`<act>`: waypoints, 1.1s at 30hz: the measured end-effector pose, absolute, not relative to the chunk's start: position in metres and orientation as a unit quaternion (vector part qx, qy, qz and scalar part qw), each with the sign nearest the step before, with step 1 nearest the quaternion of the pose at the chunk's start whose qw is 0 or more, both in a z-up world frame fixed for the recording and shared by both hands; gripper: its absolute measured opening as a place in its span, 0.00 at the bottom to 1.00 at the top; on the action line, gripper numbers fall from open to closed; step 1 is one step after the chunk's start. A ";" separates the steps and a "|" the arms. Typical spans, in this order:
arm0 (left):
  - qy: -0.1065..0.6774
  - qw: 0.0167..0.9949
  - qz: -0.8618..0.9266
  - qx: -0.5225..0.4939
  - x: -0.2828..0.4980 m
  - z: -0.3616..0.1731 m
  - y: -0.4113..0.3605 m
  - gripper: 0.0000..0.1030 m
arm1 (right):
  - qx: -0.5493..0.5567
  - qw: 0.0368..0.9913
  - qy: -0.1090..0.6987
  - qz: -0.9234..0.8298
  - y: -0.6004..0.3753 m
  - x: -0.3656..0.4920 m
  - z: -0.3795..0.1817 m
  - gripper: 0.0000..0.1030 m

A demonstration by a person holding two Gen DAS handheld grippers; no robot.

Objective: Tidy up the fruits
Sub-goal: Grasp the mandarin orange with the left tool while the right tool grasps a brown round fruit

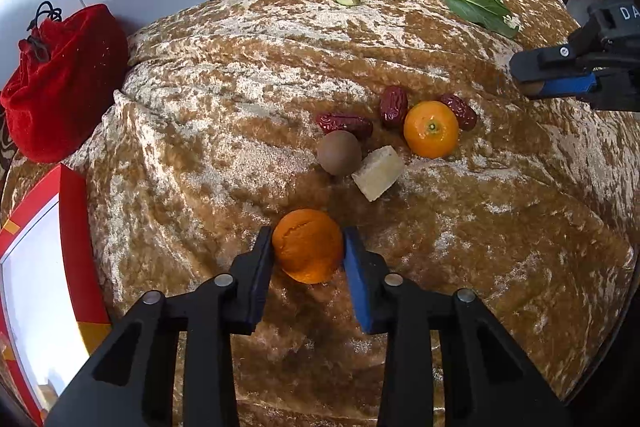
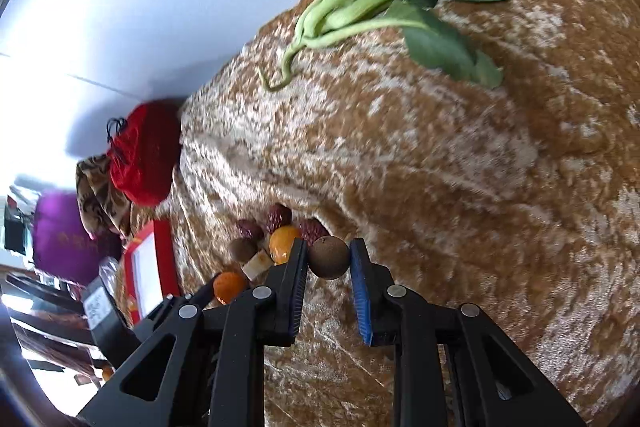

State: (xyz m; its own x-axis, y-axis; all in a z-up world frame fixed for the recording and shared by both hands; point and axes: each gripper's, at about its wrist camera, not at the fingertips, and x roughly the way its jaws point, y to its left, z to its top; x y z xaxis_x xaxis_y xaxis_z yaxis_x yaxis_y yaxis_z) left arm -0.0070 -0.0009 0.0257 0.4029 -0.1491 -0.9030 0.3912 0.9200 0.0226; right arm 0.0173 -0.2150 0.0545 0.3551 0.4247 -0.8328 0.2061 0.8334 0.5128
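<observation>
Two fruits are in our grip: the left gripper (image 1: 308, 247) clamps an orange (image 1: 308, 251), the right gripper (image 2: 329, 259) a brown longan (image 2: 329, 257). Most fruit already sits clustered around the tangerine (image 1: 431, 129); both held pieces remain unplaced.

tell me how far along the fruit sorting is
Already grouped: an orange, three red dates, a brown fruit and a pale chunk. In hand: left gripper holds another orange; right gripper holds a round brown fruit. Both still need placing.
</observation>
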 end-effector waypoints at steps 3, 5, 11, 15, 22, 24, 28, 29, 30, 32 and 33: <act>0.521 0.830 -0.165 0.113 -0.006 0.026 0.001 0.31 | 0.287 0.775 0.558 0.071 -0.222 0.016 0.059 0.21; 0.522 0.830 -0.167 0.109 -0.005 0.025 0.002 0.31 | 0.291 0.773 0.558 0.076 -0.224 0.015 0.059 0.21; 0.520 0.830 -0.169 0.107 -0.008 0.026 0.005 0.31 | 0.288 0.771 0.561 0.089 -0.214 0.013 0.059 0.21; 0.519 0.832 -0.166 0.106 -0.011 0.029 0.008 0.31 | 0.285 0.770 0.563 0.096 -0.206 0.013 0.058 0.21; 0.513 0.835 -0.169 0.104 -0.014 0.036 0.009 0.31 | 0.289 0.773 0.556 0.095 -0.207 0.011 0.061 0.21; 0.509 0.837 -0.169 0.104 -0.016 0.039 0.011 0.31 | 0.290 0.773 0.556 0.096 -0.207 0.011 0.061 0.21; 0.503 0.842 -0.166 0.099 -0.021 0.047 0.015 0.31 | 0.289 0.776 0.552 0.102 -0.204 0.010 0.064 0.21; 0.500 0.844 -0.164 0.099 -0.023 0.050 0.017 0.31 | 0.289 0.776 0.551 0.105 -0.202 0.010 0.065 0.21; 0.497 0.847 -0.162 0.099 -0.026 0.053 0.019 0.31 | 0.289 0.775 0.551 0.107 -0.201 0.010 0.065 0.21; 0.492 0.851 -0.159 0.095 -0.031 0.058 0.024 0.31 | 0.286 0.774 0.554 0.114 -0.194 0.011 0.065 0.21; 0.490 0.853 -0.156 0.091 -0.033 0.061 0.028 0.31 | 0.283 0.773 0.555 0.117 -0.189 0.011 0.065 0.21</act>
State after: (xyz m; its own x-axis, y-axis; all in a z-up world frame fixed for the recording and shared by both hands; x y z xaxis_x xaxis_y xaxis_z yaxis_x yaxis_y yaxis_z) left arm -0.0328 0.0275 0.0606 0.4722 -0.1768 -0.8636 0.3544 0.9351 0.0024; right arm 0.0114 -0.1892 0.0645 0.3570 0.4955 -0.7919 0.1336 0.8119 0.5682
